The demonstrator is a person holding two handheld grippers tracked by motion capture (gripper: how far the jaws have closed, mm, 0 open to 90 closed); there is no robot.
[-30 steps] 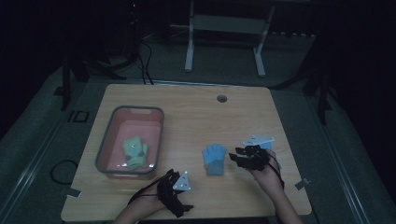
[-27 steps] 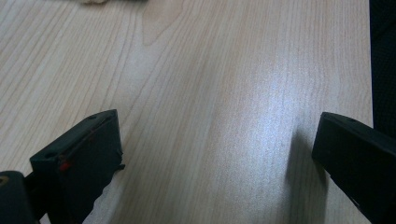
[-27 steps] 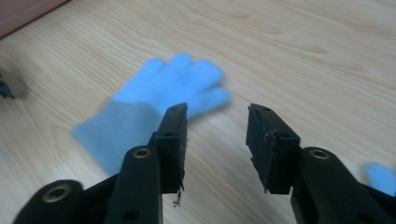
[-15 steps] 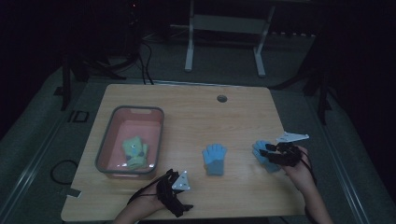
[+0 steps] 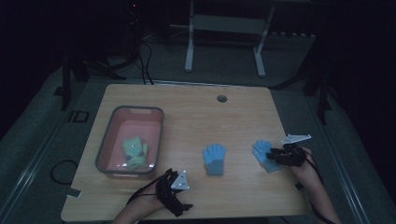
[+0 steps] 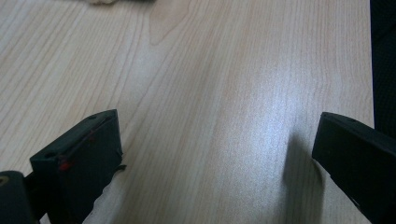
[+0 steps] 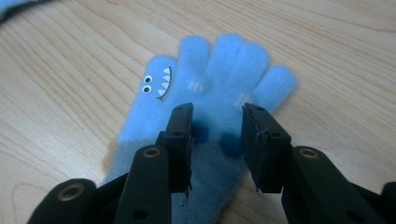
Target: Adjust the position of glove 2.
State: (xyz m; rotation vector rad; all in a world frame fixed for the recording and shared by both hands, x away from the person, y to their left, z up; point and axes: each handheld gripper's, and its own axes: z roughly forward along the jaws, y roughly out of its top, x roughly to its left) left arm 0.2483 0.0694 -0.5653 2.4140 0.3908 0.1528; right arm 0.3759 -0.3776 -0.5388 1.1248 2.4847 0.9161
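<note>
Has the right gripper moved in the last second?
Yes. The right gripper went toward the table's right edge, away from the middle blue glove, taking the other blue glove along.

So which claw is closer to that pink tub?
Left. The left claw sits just off the tub's near right corner, while the right claw is far across the table, over a blue glove.
</note>
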